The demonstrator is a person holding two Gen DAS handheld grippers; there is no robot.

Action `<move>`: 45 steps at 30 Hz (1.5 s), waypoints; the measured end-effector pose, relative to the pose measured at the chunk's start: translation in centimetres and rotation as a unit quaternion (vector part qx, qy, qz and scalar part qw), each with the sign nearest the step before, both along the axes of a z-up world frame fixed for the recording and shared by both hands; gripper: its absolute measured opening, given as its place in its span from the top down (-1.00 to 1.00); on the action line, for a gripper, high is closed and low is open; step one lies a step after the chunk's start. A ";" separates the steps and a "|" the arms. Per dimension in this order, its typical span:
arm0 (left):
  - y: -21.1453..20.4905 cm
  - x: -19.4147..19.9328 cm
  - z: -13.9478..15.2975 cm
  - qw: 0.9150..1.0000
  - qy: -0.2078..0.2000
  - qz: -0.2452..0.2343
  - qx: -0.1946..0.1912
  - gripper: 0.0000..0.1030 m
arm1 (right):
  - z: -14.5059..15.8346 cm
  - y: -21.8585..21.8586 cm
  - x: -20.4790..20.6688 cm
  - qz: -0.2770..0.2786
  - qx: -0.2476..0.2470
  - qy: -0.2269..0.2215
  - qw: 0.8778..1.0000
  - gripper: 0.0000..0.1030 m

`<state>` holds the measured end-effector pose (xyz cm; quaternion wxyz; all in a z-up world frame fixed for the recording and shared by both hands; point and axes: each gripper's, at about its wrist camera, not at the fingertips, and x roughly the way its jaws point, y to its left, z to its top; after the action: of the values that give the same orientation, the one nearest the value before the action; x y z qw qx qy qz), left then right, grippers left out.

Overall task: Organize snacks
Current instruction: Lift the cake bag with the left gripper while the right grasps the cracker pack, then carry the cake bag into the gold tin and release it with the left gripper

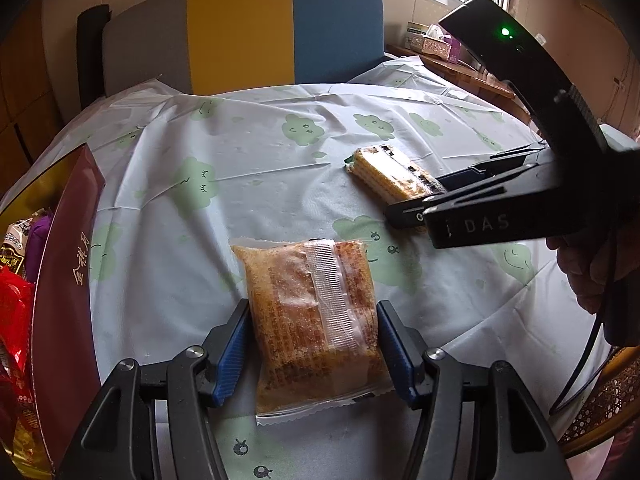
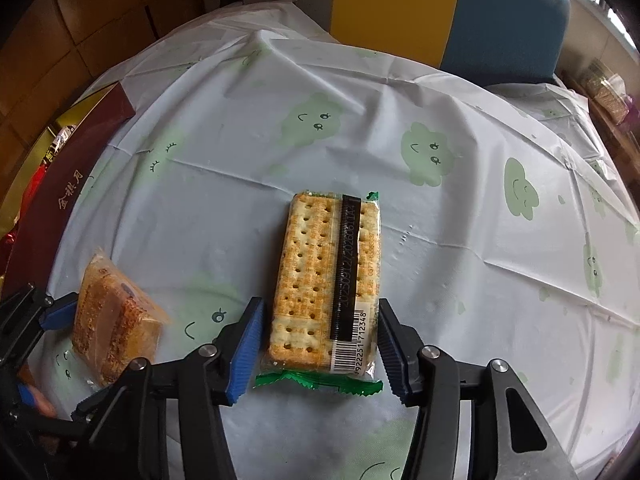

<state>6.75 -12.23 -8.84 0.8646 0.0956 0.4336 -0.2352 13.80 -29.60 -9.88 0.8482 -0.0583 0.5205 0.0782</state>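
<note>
A clear-wrapped brown cake packet (image 1: 312, 320) lies on the table between the fingers of my left gripper (image 1: 314, 354), whose blue pads touch its sides; it also shows in the right wrist view (image 2: 112, 320). A cracker packet with green ends (image 2: 324, 288) lies between the fingers of my right gripper (image 2: 320, 344), whose pads sit at its sides, a thin gap showing on the left. In the left wrist view the cracker packet (image 1: 390, 178) lies at the right gripper's tips (image 1: 416, 204).
A maroon gift box (image 1: 64, 312) holding several snack packets (image 1: 16, 280) stands at the left table edge; it also shows in the right wrist view (image 2: 60, 184). A grey, yellow and blue chair (image 1: 240, 28) stands behind the table. The cloth (image 1: 240, 152) has green cloud prints.
</note>
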 end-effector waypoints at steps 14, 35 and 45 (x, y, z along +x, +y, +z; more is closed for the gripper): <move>1.7 -1.2 4.7 0.999 0.012 -0.006 -0.038 -0.12 | 0.0 0.0 -1.4 0.019 -0.013 -0.013 1.000 0.04; 28.0 3.6 6.9 0.946 0.062 0.304 -0.097 -0.12 | 0.1 -0.2 -1.3 0.018 -0.013 -0.013 1.000 0.04; 28.3 5.0 2.9 0.943 0.101 0.307 -0.074 -0.13 | 0.1 -0.1 -1.3 0.019 -0.013 -0.012 1.000 0.04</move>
<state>11.71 16.05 -5.97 0.8510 -0.1310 0.5086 0.0020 12.52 -29.73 -9.77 0.8522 -0.0799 0.5097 0.0867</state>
